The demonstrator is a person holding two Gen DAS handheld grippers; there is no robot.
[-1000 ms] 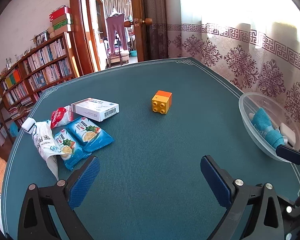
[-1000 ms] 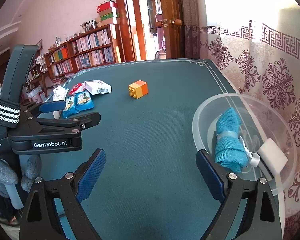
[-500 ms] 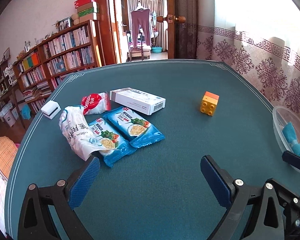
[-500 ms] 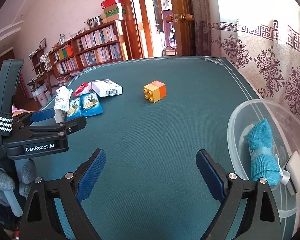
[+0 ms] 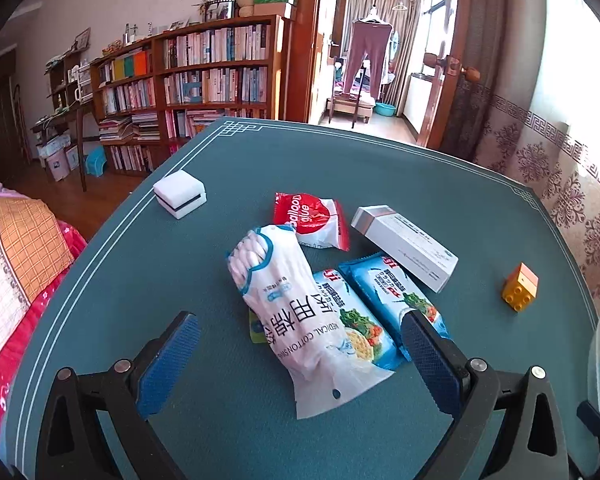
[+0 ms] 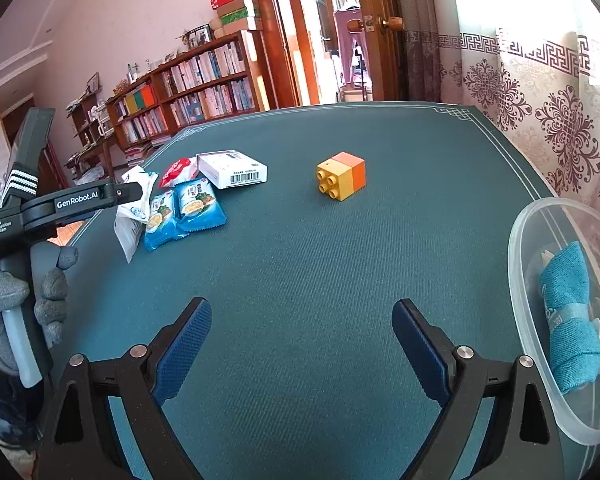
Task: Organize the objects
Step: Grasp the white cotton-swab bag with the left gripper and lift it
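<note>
Left gripper (image 5: 300,356) spread wide, nothing clamped, hovering over cotton swab bag (image 5: 296,312) lying across two blue snack packets (image 5: 396,304) on green bench (image 5: 380,168). White box (image 5: 406,248) just beside. Right gripper (image 6: 302,344) also wide, empty. Yellow-orange brick (image 6: 342,176) alone mid-bench. Clear bowl (image 6: 518,280) holds blue cloth (image 6: 568,316).

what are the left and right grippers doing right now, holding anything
Left gripper: jaws open, holding nothing, above the cotton swab bag.
Right gripper: jaws open, empty, over bare table.
</note>
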